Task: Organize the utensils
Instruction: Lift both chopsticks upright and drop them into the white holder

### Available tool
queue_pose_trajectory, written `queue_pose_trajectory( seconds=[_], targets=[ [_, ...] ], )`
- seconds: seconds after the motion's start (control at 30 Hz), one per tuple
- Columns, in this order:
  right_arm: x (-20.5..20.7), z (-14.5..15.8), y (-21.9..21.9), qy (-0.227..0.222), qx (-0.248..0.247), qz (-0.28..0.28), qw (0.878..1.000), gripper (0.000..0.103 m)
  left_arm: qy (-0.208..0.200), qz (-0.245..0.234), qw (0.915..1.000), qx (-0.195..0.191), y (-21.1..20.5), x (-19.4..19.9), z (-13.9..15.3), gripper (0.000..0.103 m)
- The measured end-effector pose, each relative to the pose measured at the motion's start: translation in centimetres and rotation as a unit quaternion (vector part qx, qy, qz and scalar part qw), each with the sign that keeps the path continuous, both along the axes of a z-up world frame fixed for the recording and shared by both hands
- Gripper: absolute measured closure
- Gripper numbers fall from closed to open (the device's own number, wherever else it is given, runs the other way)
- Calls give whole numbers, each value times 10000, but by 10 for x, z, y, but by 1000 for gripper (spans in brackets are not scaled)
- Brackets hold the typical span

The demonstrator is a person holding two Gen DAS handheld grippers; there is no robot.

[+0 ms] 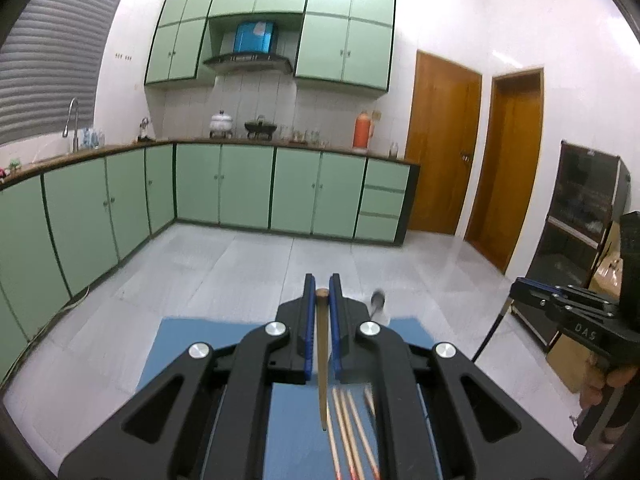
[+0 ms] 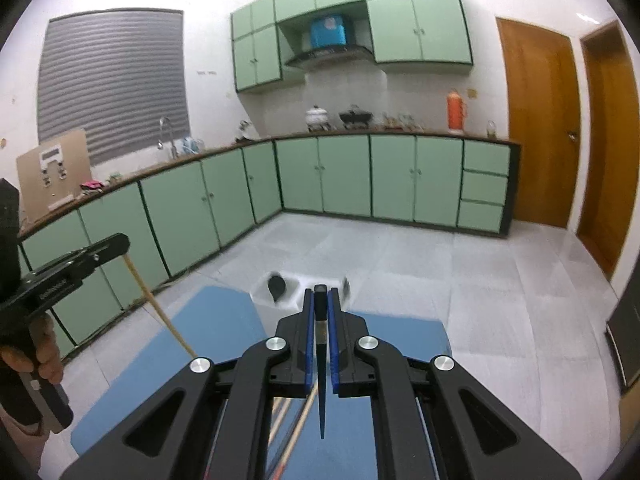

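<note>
My left gripper (image 1: 322, 280) is shut on a light wooden chopstick (image 1: 322, 360), which hangs tip-down between the blue pads. Several more light chopsticks (image 1: 352, 432) lie below on the blue mat (image 1: 192, 344). My right gripper (image 2: 320, 294) is shut on a dark chopstick (image 2: 321, 380), also tip-down. In the right wrist view the left gripper (image 2: 116, 246) is at the left edge, with its wooden chopstick (image 2: 156, 304) slanting down. The left wrist view shows the right gripper (image 1: 520, 290) off to the right. Both grippers are held well above the mat (image 2: 208, 320).
A white compartment tray (image 2: 262, 294) with a dark item (image 2: 277, 285) in it sits at the mat's far edge. Green cabinets (image 1: 240, 188) line the far and left walls across a grey tiled floor. A dark shelf unit (image 1: 576, 216) and cardboard boxes stand at the right.
</note>
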State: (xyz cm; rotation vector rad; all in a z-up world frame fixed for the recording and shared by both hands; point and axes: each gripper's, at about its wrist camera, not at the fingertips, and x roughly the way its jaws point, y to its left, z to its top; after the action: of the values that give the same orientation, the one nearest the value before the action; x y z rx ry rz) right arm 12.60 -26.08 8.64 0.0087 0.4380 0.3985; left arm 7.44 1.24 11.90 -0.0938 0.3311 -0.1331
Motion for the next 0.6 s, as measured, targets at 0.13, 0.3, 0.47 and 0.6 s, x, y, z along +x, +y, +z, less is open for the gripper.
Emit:
queue_pose_trajectory(
  seconds=[0.13,0.3,0.47,0.6],
  targets=[
    [19,30,8,-317,69,61,9995,97,-372,23,9993,-20,-5,18,27,97],
    [55,62,16,-591,301,84,9978,97,-714,62,9974,77,-23,50,51,97],
    [95,70,28,-670,429,63,9968,97,-815,65,9964,234,-41,88,54,97],
    [120,54,37,-624,357,5,9974,97,-748,27,9969,261,-51,119,40,97]
  ],
)
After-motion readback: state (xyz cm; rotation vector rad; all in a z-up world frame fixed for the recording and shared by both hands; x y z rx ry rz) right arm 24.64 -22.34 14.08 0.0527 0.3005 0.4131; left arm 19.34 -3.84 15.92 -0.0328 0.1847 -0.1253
